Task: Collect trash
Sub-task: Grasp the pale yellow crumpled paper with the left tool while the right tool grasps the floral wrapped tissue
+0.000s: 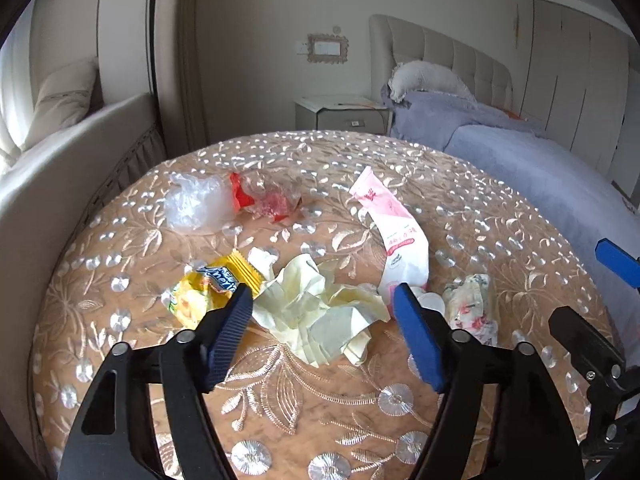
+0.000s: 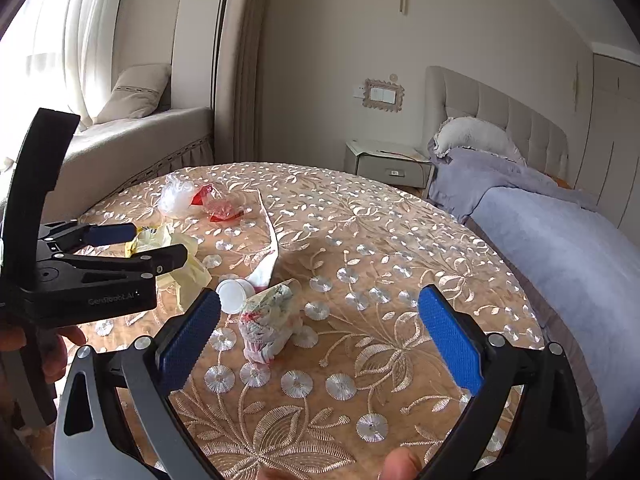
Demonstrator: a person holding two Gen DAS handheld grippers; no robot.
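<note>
Trash lies on a round embroidered table (image 1: 320, 400). Crumpled pale yellow paper (image 1: 316, 308) lies between the tips of my open left gripper (image 1: 322, 300). A yellow snack wrapper (image 1: 212, 284) is at its left, a pink-white tube with a white cap (image 1: 396, 232) at its right. A crumpled floral tissue (image 2: 268, 320) lies just ahead of my open, empty right gripper (image 2: 320, 312), nearer its left finger. Clear plastic (image 1: 196, 200) and a red-clear wrapper (image 1: 264, 196) lie farther back. The left gripper also shows in the right wrist view (image 2: 120, 248).
A window bench with a cushion (image 1: 64, 100) stands left of the table. A bed with lilac bedding (image 2: 560, 232) is at the right, a nightstand (image 2: 388, 164) behind the table. The table's near half (image 2: 360, 380) holds only cloth embroidery.
</note>
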